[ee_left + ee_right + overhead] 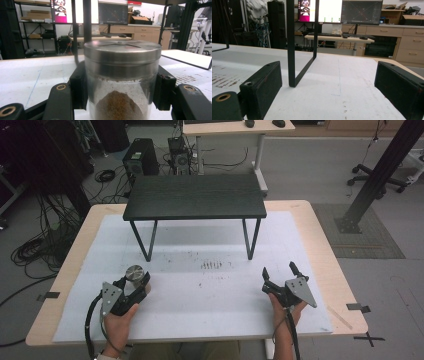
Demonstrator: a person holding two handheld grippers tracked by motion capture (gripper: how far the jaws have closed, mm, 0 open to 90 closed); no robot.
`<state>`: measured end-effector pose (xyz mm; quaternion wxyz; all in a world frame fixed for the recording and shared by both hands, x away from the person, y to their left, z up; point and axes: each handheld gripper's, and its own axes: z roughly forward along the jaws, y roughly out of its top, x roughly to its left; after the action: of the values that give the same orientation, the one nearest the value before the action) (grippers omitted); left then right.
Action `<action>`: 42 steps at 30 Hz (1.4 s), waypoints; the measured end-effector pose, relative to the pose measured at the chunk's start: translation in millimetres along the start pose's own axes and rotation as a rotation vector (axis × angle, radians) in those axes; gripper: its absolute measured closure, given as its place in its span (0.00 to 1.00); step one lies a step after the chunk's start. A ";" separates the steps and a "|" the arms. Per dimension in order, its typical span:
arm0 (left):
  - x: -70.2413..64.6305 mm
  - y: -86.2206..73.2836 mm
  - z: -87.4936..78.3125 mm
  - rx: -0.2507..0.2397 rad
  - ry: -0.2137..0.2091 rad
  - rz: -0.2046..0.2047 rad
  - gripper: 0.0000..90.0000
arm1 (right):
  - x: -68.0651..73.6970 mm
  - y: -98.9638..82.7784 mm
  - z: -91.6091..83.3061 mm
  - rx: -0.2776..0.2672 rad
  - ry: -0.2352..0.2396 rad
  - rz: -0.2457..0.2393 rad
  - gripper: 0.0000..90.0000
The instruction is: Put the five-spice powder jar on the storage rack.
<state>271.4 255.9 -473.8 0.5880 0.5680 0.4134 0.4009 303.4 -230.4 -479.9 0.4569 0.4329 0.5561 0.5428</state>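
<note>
White worktop (200,295) carries a lidded jar (134,273) pinched upright by the left claw (139,287), while the right claw (280,276) rests spread, nothing between its jaws.

Your high view is dim and soft, with a faint shadow under the bench (195,196). Your jar (122,80) sits slightly blurred up close, its lid catching glare. Bright monitors (320,10) wash out behind.
</note>
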 end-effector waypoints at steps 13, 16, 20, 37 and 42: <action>-0.7 23.6 -1.9 -0.007 -0.036 -0.003 0.47 | 1.8 0.0 -0.4 -0.003 0.000 -0.024 0.05; -0.7 30.1 -2.4 -0.004 -0.046 -0.017 0.47 | 2.0 0.0 -0.5 -0.003 -0.002 -0.026 0.05; 0.5 40.8 -3.9 0.000 -0.059 -0.030 0.47 | 1.8 0.1 -0.2 0.001 -0.001 -0.023 0.06; -1.2 105.7 -4.6 -0.031 -0.172 -0.031 0.47 | 1.3 0.1 -0.1 0.004 -0.018 -0.009 0.07; -3.4 123.9 0.3 -0.042 -0.220 -0.037 0.47 | 1.0 0.2 0.3 0.007 -0.017 -0.007 0.07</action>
<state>270.3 256.7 -349.8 0.6491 0.5884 0.3481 0.3336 303.5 -229.3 -479.8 0.4620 0.4373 0.5556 0.5354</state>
